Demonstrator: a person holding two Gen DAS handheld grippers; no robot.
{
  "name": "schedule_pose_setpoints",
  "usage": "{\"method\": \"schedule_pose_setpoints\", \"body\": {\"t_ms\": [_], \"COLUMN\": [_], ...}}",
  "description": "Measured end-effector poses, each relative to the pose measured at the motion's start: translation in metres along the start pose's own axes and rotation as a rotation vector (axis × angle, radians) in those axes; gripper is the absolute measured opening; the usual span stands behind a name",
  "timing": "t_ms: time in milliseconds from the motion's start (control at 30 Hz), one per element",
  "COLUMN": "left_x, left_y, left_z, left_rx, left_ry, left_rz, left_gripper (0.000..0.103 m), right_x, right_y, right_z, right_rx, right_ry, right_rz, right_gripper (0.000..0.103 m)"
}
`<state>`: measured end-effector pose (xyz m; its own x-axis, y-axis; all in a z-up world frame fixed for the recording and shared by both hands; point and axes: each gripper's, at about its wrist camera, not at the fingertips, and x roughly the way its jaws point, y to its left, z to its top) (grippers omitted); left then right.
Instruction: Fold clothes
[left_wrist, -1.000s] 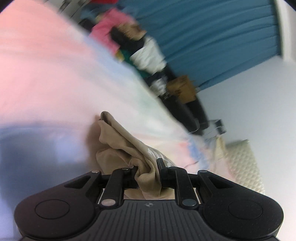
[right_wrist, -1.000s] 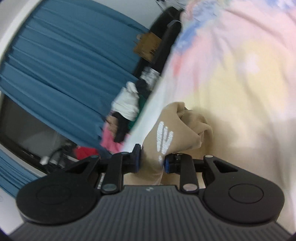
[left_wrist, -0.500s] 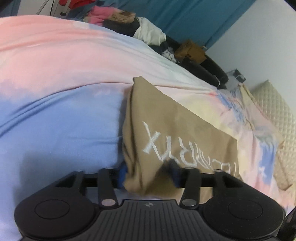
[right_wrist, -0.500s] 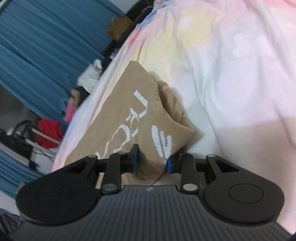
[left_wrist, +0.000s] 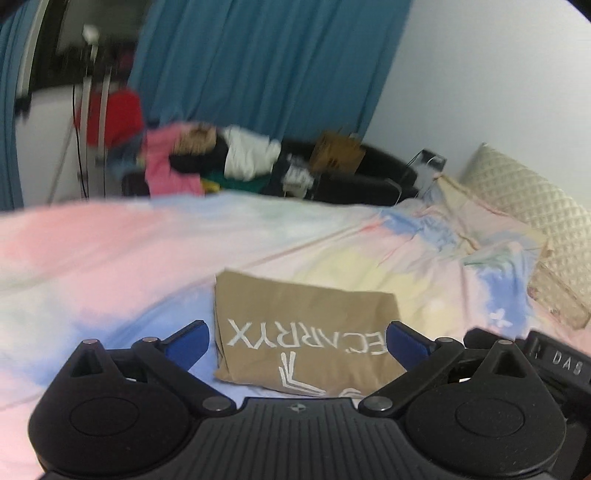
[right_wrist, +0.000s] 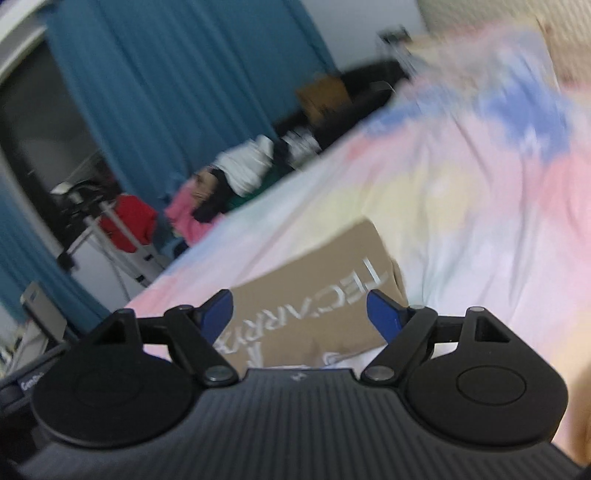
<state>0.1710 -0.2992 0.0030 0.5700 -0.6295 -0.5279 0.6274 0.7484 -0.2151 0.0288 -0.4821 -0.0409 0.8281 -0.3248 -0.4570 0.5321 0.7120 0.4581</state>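
Tan shirt (left_wrist: 306, 325) lies folded on bedspread (left_wrist: 110, 251).

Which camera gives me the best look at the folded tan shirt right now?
The left wrist view. The tan shirt lies there as a nearly whole folded rectangle on the bedspread, white lettering readable, only its near edge hidden. The right wrist view is blurrier and tilted, and the shirt's lower part is hidden behind the tool body.

- Tan garment (left_wrist: 306, 314): matt woven cloth, smooth, with white printed lettering.
- Bed cover (left_wrist: 110, 251): soft matt cloth, pastel tie-dye.
- Pillow (left_wrist: 528, 206): cream cloth, quilted texture.
- Curtain (left_wrist: 258, 66): blue matt cloth, pleated.
- Left gripper (left_wrist: 297, 341) body: black matt plastic, ribbed; fingers (left_wrist: 186, 341) faced with blue pads.
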Motion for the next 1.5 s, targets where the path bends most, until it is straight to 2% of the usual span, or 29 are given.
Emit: {"method": "schedule_pose_setpoints", "body": {"t_ms": [167, 333, 600, 733, 900, 1033, 1333, 1500], "left_x": [-0.080, -0.153, -0.214, -0.222, -0.219, -0.209, -0.200, -0.202], "left_y": [-0.026, -0.029, -0.023, -0.021, -0.014, -0.010, 0.009, 0.016], "left_z": [-0.022, -0.063, -0.114, -0.130, -0.148, -0.160, -0.166, -0.167], "left_rx": [0.091, 0.116, 0.159, 0.176, 0.169, 0.200, 0.137, 0.135], "left_ry": [-0.066, -0.131, -0.155, -0.179, -0.183, -0.171, -0.168, -0.175], "left_rz": [0.023, 0.057, 0.119, 0.142, 0.133, 0.137, 0.149, 0.178], "left_gripper": [0.103, 0.103, 0.103, 0.103, 0.103, 0.103, 0.103, 0.103], "right_x": [-0.067, -0.124, -0.162, -0.162, -0.151, -0.144, -0.138, -0.131], "right_y": [0.014, 0.024, 0.041, 0.044, 0.043, 0.042, 0.046, 0.045], "right_z": [-0.013, -0.040, -0.091, -0.107, -0.119, -0.134, -0.155, -0.153], "right_rx": [-0.126, -0.244, -0.379, -0.410, -0.426, -0.456, -0.521, -0.510], "right_ry": [-0.048, -0.097, -0.164, -0.197, -0.187, -0.183, -0.233, -0.208], "right_rz": [0.046, 0.076, 0.104, 0.080, 0.062, 0.037, -0.009, -0.030], "right_gripper": [0.081, 0.081, 0.081, 0.081, 0.081, 0.081, 0.081, 0.081]}}
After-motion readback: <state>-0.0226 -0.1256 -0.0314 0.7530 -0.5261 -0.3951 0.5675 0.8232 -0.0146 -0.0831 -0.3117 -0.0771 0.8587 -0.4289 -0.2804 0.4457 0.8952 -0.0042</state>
